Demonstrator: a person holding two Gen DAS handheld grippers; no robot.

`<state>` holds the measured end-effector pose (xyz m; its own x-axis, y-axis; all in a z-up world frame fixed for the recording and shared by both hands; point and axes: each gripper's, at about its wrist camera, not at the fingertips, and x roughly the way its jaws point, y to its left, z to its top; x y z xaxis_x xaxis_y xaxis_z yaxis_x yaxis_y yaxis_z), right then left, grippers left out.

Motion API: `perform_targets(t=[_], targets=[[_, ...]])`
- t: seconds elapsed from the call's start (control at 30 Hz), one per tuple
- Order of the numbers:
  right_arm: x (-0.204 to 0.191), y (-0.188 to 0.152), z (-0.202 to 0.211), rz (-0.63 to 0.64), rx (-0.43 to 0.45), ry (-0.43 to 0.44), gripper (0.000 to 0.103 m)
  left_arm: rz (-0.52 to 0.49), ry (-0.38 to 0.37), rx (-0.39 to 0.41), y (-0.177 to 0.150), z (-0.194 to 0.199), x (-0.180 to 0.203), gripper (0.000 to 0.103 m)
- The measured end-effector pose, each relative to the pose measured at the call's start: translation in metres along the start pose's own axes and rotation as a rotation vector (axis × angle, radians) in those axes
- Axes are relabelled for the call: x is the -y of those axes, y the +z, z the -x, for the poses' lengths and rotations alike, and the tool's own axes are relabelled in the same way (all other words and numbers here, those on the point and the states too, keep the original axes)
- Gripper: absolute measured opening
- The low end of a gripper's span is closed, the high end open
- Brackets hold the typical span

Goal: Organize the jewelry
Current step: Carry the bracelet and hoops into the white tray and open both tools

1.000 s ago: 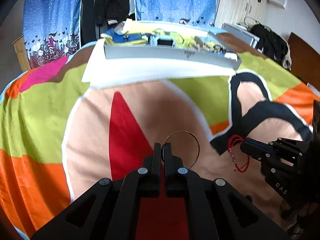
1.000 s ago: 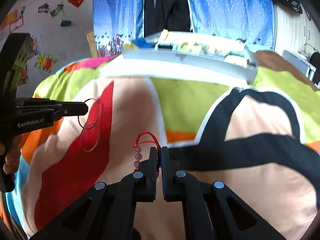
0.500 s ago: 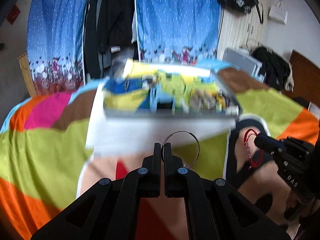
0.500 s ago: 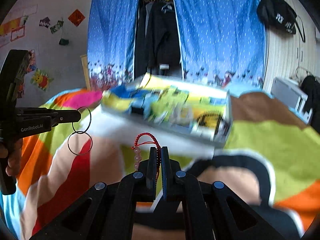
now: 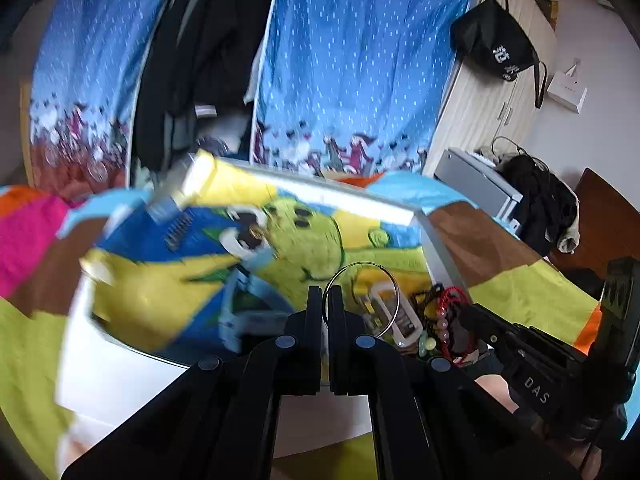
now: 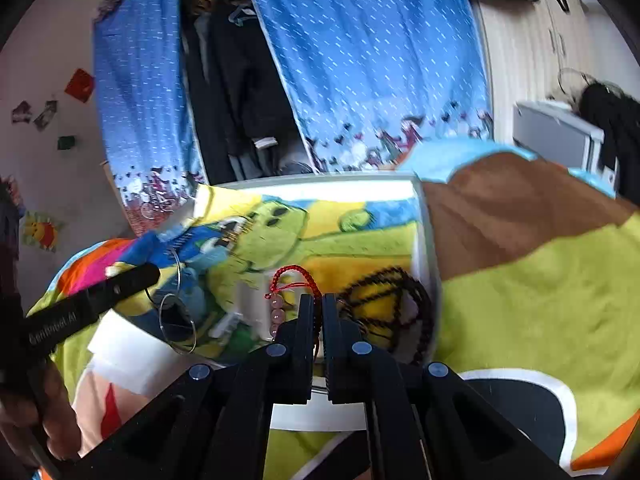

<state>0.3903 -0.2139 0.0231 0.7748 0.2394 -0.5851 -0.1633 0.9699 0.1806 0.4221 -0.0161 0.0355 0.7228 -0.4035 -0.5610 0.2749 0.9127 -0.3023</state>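
My left gripper [image 5: 325, 292] is shut on a thin metal hoop [image 5: 362, 263], held over the white box [image 5: 360, 200] lined with a cartoon print. In the right wrist view that left gripper [image 6: 150, 274] comes in from the left with two wire hoops [image 6: 195, 334] hanging from it. My right gripper [image 6: 313, 300] is shut on a red cord bracelet [image 6: 294, 269] with pink beads, above the box's [image 6: 320, 186] right part. A dark bead necklace [image 6: 384, 276] lies in the box just right of it. The right gripper [image 5: 472, 316] and red bracelet [image 5: 448, 304] also show in the left wrist view.
The box sits on a bed with a bright patchwork cover [image 6: 540, 280]. Small jewelry pieces [image 5: 404, 320] lie in its right corner. Blue curtains [image 5: 352, 60] and dark hanging clothes [image 5: 200, 60] stand behind. A grey case [image 5: 476, 184] and black bag [image 5: 492, 48] are at the right.
Both grippers have risen and moved forward from the bed cover to over the white box, still holding the hoop and the red bracelet.
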Motion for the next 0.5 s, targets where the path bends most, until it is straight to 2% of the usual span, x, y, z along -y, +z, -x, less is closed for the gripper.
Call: perform_targets(t=[0.17, 0.37, 0.4, 0.47, 0.5], targets=[[0.011, -0.002, -0.01, -0.011, -0.025, -0.006, 0.006, 0.017, -0.006, -0.048, -0.008, -0.025, 0.006, 0.001], [0.015, 0.0, -0.006, -0.004, -0.041, -0.009, 0.007, 0.009, 0.045, -0.104, -0.011, -0.037, 0.012, 0.002], [0.017, 0.0, -0.003, -0.009, -0.04, -0.01, 0.01, 0.006, 0.055, -0.111, -0.013, -0.037, 0.012, 0.005], [0.018, -0.001, 0.003, -0.012, -0.038, -0.008, 0.022, 0.003, 0.064, -0.112, -0.016, -0.033, 0.013, 0.024], [0.019, -0.002, 0.007, -0.012, -0.035, -0.009, 0.031, 0.009, 0.066, -0.097, -0.018, -0.027, 0.013, 0.045]])
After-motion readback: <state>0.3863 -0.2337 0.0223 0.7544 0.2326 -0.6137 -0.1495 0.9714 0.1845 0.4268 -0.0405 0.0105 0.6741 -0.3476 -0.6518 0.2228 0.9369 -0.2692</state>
